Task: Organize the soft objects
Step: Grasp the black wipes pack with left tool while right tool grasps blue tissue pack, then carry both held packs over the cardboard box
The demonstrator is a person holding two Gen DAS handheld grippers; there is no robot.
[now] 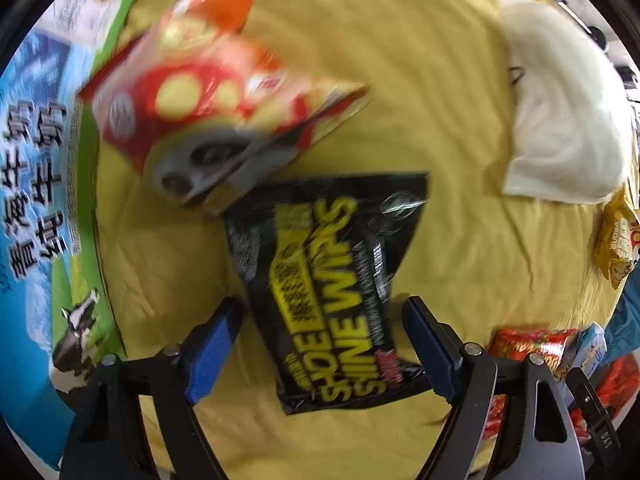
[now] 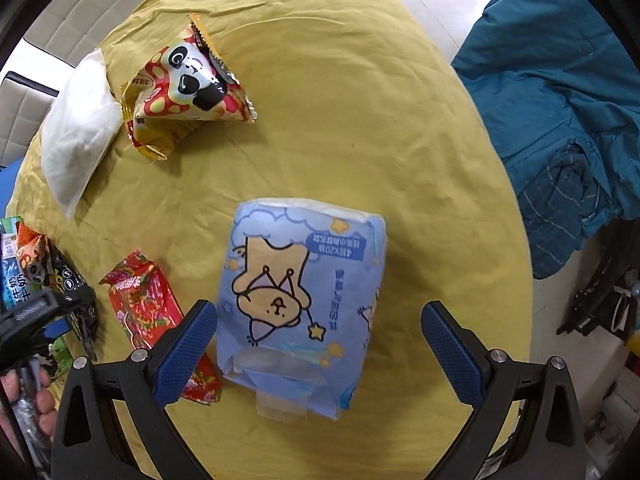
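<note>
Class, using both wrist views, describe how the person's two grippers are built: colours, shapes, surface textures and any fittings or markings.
Both match. The left gripper and right gripper each have two black angular arms with triangular cut-outs and round silver pivot bolts. Each arm ends in a blue finger pad; the right pads show fine knurled texture. A bare hand grips the other tool's handle.

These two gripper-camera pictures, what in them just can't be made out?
- Left wrist view: the red panda snack bag is motion-blurred, its print unreadable.
- Left wrist view: the milk carton is cut off by the left edge.
- Left wrist view: the red packets sit partly behind the gripper frame.
- Right wrist view: the red candy bag is partly hidden by one finger.
- Right wrist view: the tissue pack shows small, upside-down text.
</note>
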